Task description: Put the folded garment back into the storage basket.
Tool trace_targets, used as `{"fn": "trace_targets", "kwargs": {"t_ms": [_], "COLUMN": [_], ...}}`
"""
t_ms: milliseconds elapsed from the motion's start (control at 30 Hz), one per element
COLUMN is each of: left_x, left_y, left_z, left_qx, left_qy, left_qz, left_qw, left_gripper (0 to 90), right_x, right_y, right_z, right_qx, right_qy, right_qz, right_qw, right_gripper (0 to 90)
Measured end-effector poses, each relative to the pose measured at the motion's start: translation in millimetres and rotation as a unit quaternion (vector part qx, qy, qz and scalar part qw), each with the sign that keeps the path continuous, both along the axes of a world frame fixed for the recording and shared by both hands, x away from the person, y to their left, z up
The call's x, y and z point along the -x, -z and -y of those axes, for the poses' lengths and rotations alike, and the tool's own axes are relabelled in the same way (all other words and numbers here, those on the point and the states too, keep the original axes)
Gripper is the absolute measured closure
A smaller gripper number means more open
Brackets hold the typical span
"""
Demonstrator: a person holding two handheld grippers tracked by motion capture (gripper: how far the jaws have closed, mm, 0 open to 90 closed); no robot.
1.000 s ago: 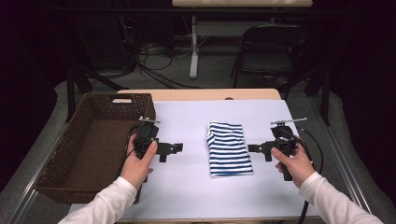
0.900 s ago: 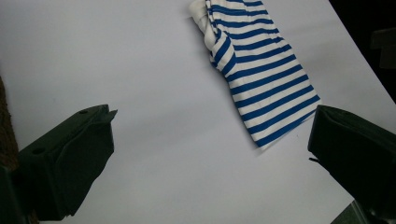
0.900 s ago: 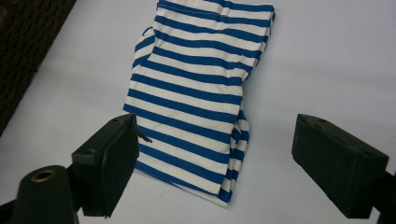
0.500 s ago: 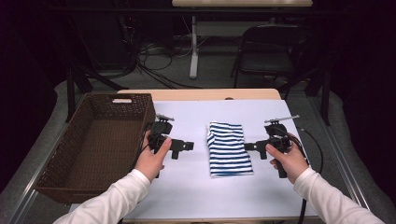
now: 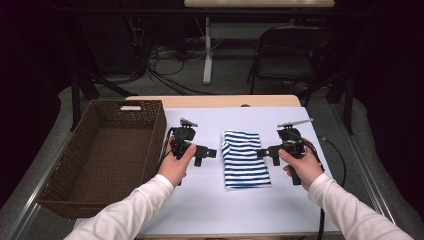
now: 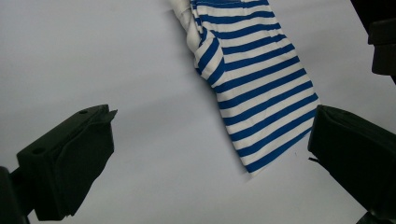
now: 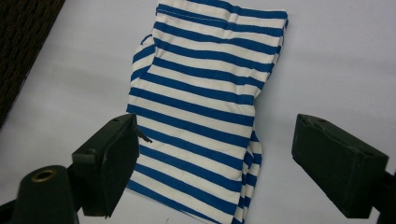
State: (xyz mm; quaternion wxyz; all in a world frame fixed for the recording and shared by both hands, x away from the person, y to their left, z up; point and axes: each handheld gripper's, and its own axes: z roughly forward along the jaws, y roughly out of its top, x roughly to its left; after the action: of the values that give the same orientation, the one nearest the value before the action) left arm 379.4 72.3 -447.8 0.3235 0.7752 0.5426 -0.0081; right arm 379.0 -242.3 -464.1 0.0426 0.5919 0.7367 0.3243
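Two handheld grippers face each other across a folded striped garment, each with its jaws spread wide and nothing between them. From above, the left gripper (image 5: 206, 153) sits just beside the cloth's left edge with its jaws pointing toward it, and the right gripper (image 5: 265, 151) points in from the opposite side, its tips at or touching the right edge. Holding them level and opposed like this likely sets up a grasp from both sides at once, so the fold would lift as one piece rather than fall open. The blue-and-white striped garment (image 5: 244, 159) lies flat near the middle of the pale table cover (image 5: 210, 210), folded into a narrow rectangle running away from the person. In the right gripper view the cloth (image 7: 205, 112) lies framed between the open jaws, layered edges stacked along one side; in the left gripper view a corner of it (image 6: 254, 84) reaches toward one jaw. A brown wicker basket (image 5: 60, 165) stands empty at the table's left, beside the person's left hand (image 5: 176, 167), probably placed there to receive the garment. The right hand (image 5: 300, 167) grips its tool's handle
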Motion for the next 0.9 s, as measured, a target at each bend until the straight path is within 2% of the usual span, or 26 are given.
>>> {"fn": "trace_targets", "kwargs": {"t_ms": [300, 433, 900], "left_x": [-9.0, -12.5, -26.5], "left_y": [5.7, 9.5, 25.2], "left_z": [12.8, 18.6, 33.8], "left_qx": [0.005, 0.006, 0.012], "left_qy": [-0.006, -0.002, 0.006], "left_qz": [-0.008, -0.015, -0.02], "left_qw": [0.9999, 0.9999, 0.9997], "left_gripper": [0.3, 0.3, 0.3], "right_x": [-7.5, -10.2, -23.4], "right_y": [3.1, 5.0, 14.4], "right_z": [-4.5, -5.3, -5.8], "right_qx": [0.0, -0.001, 0.001], "right_qy": [0.004, 0.007, 0.018], "right_qz": [-0.008, -0.01, -0.017], "right_qw": [1.0, 0.9999, 0.9997], "right_gripper": [14.9, 14.9, 15.1]}}
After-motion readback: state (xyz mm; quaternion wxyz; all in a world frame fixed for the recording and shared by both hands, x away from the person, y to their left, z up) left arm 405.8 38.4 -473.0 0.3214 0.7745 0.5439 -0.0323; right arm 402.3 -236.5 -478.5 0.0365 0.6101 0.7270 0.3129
